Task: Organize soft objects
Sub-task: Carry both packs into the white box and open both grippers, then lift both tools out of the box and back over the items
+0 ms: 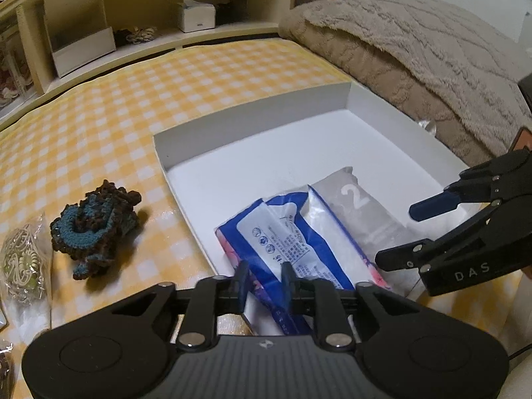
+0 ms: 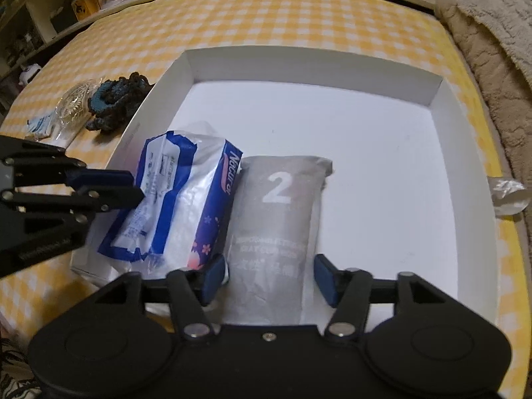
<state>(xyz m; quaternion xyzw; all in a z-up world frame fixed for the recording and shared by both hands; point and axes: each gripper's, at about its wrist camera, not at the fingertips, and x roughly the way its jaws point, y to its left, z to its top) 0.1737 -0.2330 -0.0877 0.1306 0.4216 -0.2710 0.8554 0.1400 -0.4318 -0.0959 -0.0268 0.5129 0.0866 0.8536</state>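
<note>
Right gripper (image 2: 269, 277) stood spread astride the near end of the grey packet (image 2: 279, 229), pads clear of it. Left gripper (image 1: 264, 282), jaws slightly parted, pinched nothing; the blue tissue pack (image 2: 179, 199) lay just beyond it. Both packs lay side by side inside the white box (image 2: 442, 99). The placing step appeared complete; the crocheted piece (image 1: 96, 226), left of the box, probably came next.

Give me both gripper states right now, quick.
Left gripper: slightly open, pads astride the blue tissue pack's end, not clamping.
Right gripper: open around the grey "2" pack, not pressing on it.
</note>
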